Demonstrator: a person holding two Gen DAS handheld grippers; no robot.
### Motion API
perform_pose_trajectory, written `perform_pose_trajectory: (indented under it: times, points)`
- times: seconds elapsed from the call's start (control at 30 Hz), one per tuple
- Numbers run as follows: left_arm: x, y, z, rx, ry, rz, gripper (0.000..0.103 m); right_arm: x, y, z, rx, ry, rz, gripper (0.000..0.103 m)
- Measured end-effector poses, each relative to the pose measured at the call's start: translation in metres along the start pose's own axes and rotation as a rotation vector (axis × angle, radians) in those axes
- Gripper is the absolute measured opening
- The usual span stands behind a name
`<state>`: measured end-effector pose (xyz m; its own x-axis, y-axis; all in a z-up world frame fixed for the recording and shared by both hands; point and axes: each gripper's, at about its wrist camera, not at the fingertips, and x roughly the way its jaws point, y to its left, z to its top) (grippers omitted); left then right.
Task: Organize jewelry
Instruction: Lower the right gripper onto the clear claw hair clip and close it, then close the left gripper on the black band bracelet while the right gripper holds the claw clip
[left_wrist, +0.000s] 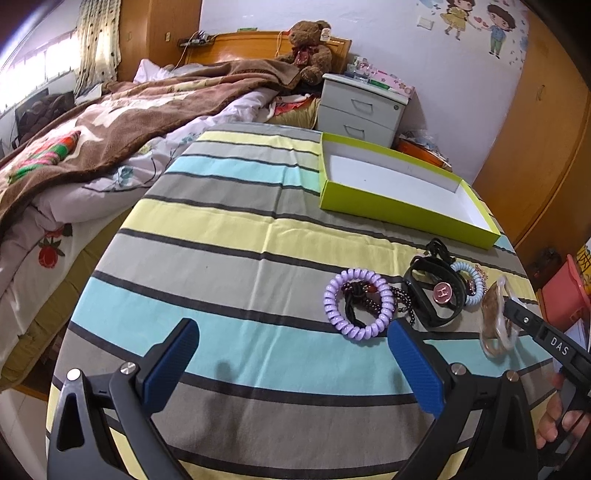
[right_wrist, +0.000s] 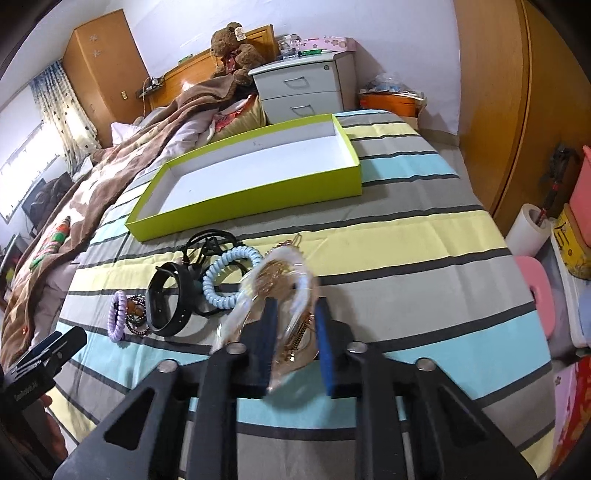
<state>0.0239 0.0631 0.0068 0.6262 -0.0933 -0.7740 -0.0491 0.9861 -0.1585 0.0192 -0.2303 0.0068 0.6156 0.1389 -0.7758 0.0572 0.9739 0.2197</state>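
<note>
Several pieces of jewelry lie in a cluster on the striped cloth (left_wrist: 236, 236): a purple spiral hair tie (left_wrist: 329, 295) (right_wrist: 116, 317), a dark bead bracelet (left_wrist: 402, 299), a black wristband (left_wrist: 436, 321) (right_wrist: 173, 325) and a light blue spiral tie (left_wrist: 477, 284) (right_wrist: 221, 299). Behind them stands a green box (left_wrist: 406, 212) (right_wrist: 258, 201), white inside with nothing in it. My right gripper (right_wrist: 295, 310) is shut on a clear bag of gold chains (right_wrist: 280, 280) (left_wrist: 496, 321) at the cluster's right end. My left gripper (left_wrist: 292, 326) is open over bare cloth, just left of the purple tie.
A bed with a brown blanket (left_wrist: 110, 122) borders the cloth on the left. A grey nightstand (left_wrist: 364, 107) and a teddy bear (left_wrist: 308, 48) stand behind. To the right are a wooden wardrobe (right_wrist: 491, 110), a pink stool (right_wrist: 535, 291) and storage boxes (right_wrist: 576, 236).
</note>
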Motion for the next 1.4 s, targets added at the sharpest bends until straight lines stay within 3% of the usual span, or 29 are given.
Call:
perform_pose_trajectory:
  times: [0.17, 0.37, 0.5, 0.8, 1.03, 1.23, 1.4]
  points:
    - [0.006, 0.002, 0.001, -0.014, 0.026, -0.008, 0.102, -0.003, -0.002, -0.001, -0.029, -0.004, -0.011, 0.013]
    - [0.017, 0.001, 0.006, -0.008, 0.070, -0.022, 0.092, -0.013, -0.007, -0.001, -0.055, -0.032, -0.020, 0.012]
    - [0.013, 0.000, 0.007, -0.020, 0.061, -0.078, 0.087, -0.021, -0.012, -0.002, -0.053, -0.056, -0.021, 0.012]
    - [0.011, -0.043, 0.019, 0.097, 0.064, -0.144, 0.087, -0.033, -0.026, 0.000, -0.021, -0.086, -0.023, 0.012]
    - [0.022, -0.075, 0.029, 0.165, 0.072, -0.127, 0.084, -0.031, -0.031, -0.001, -0.009, -0.078, -0.002, 0.012]
    - [0.037, -0.087, 0.038, 0.239, 0.073, -0.087, 0.069, -0.029, -0.033, 0.000, -0.015, -0.075, 0.018, 0.012]
    - [0.044, -0.099, 0.042, 0.323, 0.060, -0.065, 0.066, -0.027, -0.033, 0.000, -0.014, -0.073, 0.026, 0.012]
